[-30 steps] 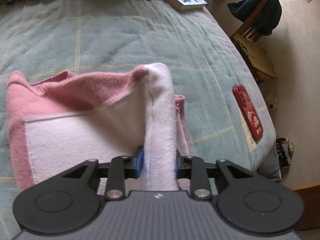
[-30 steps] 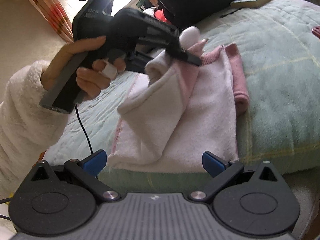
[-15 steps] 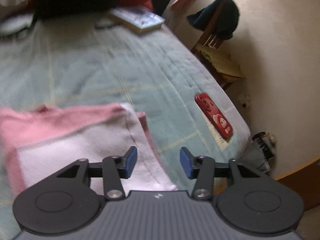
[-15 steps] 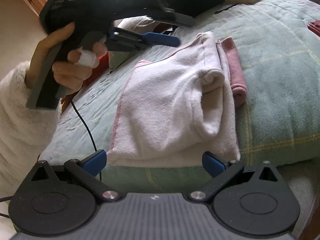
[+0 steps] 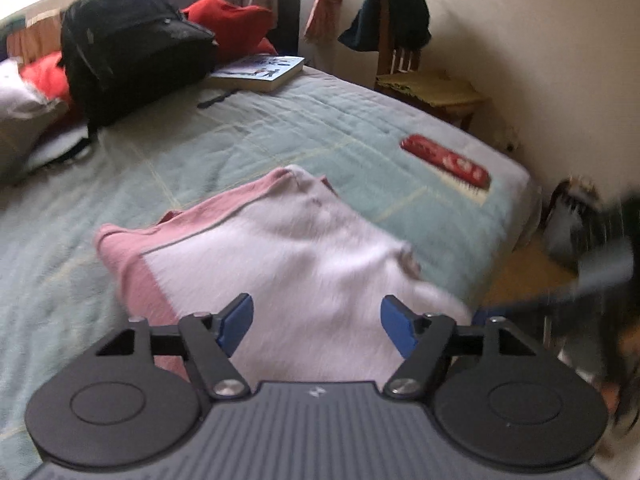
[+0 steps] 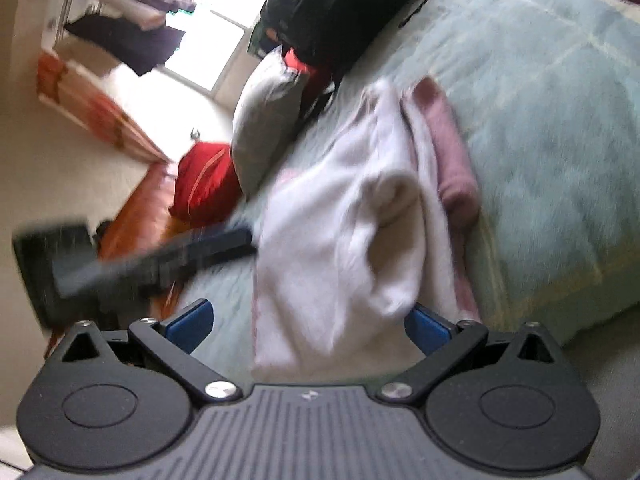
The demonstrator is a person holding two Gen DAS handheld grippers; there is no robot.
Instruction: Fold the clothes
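A pink and white garment (image 5: pixel 288 248) lies folded on the pale green bedspread (image 5: pixel 280 132), near the bed's edge. My left gripper (image 5: pixel 316 326) hovers over its near end; the jaws are opening, and neither blue pad touches the cloth below them. In the right wrist view the garment (image 6: pixel 360 220) shows a rolled white fold and a pink sleeve along its right side. My right gripper (image 6: pixel 308 326) stands open and wide, the garment's near hem between its pads but not pressed. The left gripper (image 6: pixel 152 264) shows there as a dark blur to the left of the garment.
A black backpack (image 5: pixel 132 56), a book (image 5: pixel 260 68) and red cushions (image 5: pixel 228 16) sit at the far end of the bed. A red phone (image 5: pixel 444 160) lies near the right edge. A wooden chair (image 5: pixel 424 88) with a dark garment stands by the wall. A grey pillow (image 6: pixel 268 120) lies left of the garment.
My left gripper let go of the raised white fold, which dropped flat onto the garment. It then drew back and its jaws spread. The right wrist view has rolled and moved closer to the hem.
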